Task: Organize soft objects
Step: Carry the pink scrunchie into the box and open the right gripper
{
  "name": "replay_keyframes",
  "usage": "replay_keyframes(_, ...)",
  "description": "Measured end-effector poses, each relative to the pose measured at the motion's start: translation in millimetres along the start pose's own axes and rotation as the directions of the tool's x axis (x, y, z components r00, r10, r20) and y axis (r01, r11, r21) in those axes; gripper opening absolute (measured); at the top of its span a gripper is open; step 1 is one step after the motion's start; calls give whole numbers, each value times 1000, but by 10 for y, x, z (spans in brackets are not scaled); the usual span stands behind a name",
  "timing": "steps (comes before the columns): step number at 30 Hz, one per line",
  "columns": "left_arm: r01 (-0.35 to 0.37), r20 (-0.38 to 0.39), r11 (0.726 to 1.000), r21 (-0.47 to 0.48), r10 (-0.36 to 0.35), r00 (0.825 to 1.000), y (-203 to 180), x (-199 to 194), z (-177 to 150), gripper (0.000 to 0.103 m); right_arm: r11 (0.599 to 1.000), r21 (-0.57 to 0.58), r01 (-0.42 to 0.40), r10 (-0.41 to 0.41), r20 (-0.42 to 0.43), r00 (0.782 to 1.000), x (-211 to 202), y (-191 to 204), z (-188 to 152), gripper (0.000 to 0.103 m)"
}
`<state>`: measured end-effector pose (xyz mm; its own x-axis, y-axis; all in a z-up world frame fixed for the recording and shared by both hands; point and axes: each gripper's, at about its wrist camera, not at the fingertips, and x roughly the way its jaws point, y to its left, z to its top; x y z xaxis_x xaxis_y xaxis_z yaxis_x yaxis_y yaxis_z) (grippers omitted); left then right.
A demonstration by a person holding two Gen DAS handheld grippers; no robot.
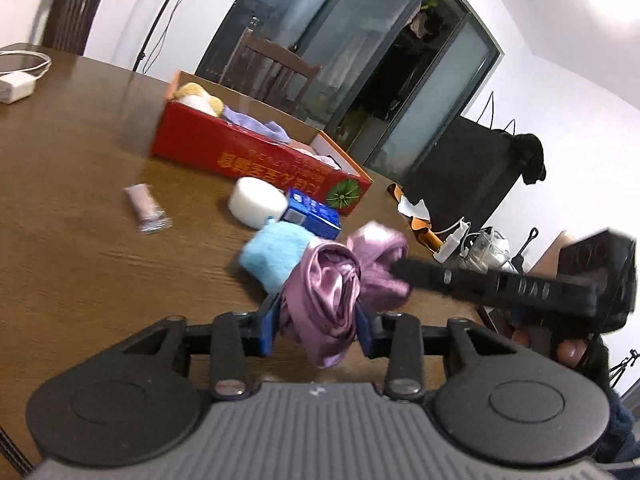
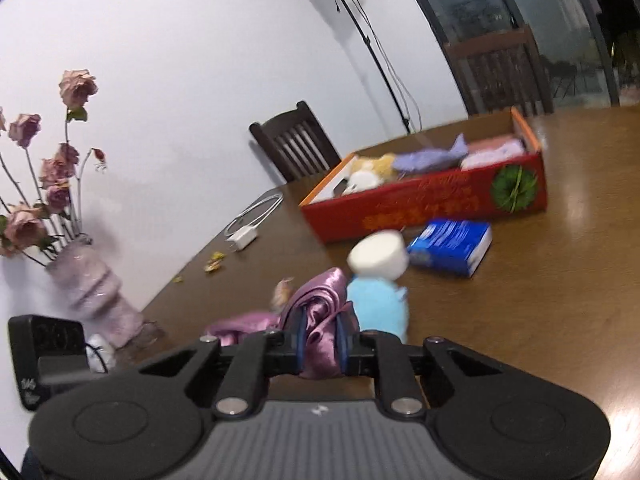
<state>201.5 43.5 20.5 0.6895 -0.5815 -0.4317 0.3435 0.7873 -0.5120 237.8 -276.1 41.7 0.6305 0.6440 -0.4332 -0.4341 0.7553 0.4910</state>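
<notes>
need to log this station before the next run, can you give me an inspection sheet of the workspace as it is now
surface: brown wooden table, dried petals scattered near the vase.
job's things: purple satin cloth held off the table; light blue plush and white sponge beside it; red box holding a yellow plush, a lilac toy and pink cloth.
clutter: blue carton, small wrapped packet.
grippers: left tool and right tool each shut on the satin cloth.
cables: white charger and cord on the table; power strip past the far edge.
surroundings: vase of dried roses, dark chairs, light stand, glass doors.
</notes>
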Motion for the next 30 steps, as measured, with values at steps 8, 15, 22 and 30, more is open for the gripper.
replay_keyframes(8,-22,4,999,50,22,1000,-31,-122,-137,68,995,-12,98,-99,-71,993,157,92,-377,13)
replay_keyframes(15,-101,-68,995,3,101,993,166,74,-156,55,995,-39,89,-90,-32,995,105,91,-256,27)
replay_keyframes(22,-85,-80,993,-77,79,994,196,171,-144,21,998,19,65,-63,-90,994,325,-26,-320,17)
replay_keyframes(30,31,72,998,49,-35,997,-79,226,643,20,1000,17,-18,17,86,996,0,-57,218,16)
